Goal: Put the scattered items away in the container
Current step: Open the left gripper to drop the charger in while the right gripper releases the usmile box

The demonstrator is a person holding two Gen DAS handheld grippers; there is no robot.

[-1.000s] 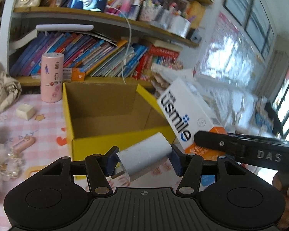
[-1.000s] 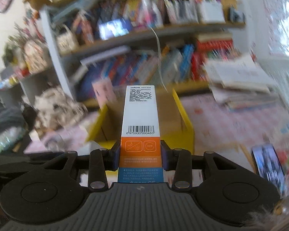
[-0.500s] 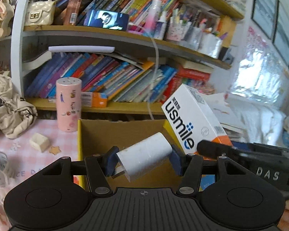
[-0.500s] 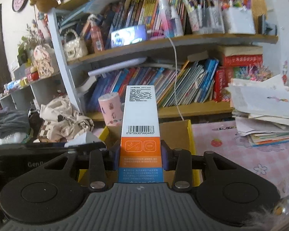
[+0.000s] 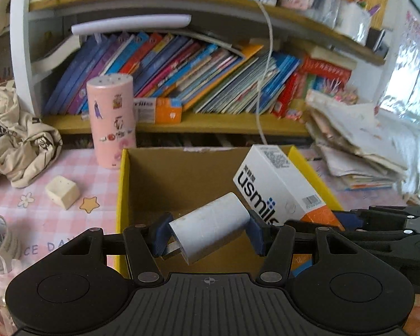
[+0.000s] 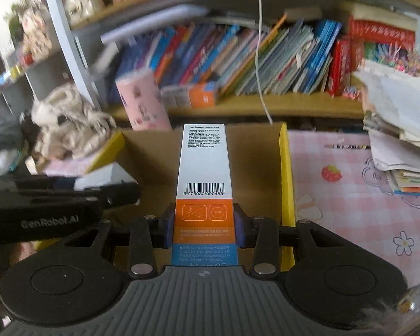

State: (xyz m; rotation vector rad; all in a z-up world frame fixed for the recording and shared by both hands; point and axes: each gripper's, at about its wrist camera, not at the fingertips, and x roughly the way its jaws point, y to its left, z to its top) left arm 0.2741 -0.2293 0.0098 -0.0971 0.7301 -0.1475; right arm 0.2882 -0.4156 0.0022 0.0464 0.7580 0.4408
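We have both items over the open cardboard box, the yellow-sided container standing on the pink checked table. The left gripper has its jaws clamped on a white USB charger plug, held tilted just above the box's near wall, its metal end toward the left pad. The right gripper has its jaws clamped on the orange band of a long white usmile toothpaste carton, which reaches out over the box interior; in the left view the carton leans over the box's right wall with "usmile" in large dark letters. Its top face carries a barcode reading 6 975930 990483, and the left gripper's body, seen from the right, is marked "GenRobot.AI". We judge this to be the delivery step: both things are carried above the container and not yet let go. Next we would lower each a little inside the walls and part the jaws, taking care the carton clears the right wall. Outside the box a pink stickered cylinder, a small cream cube and crumpled beige cloth remain on the table.
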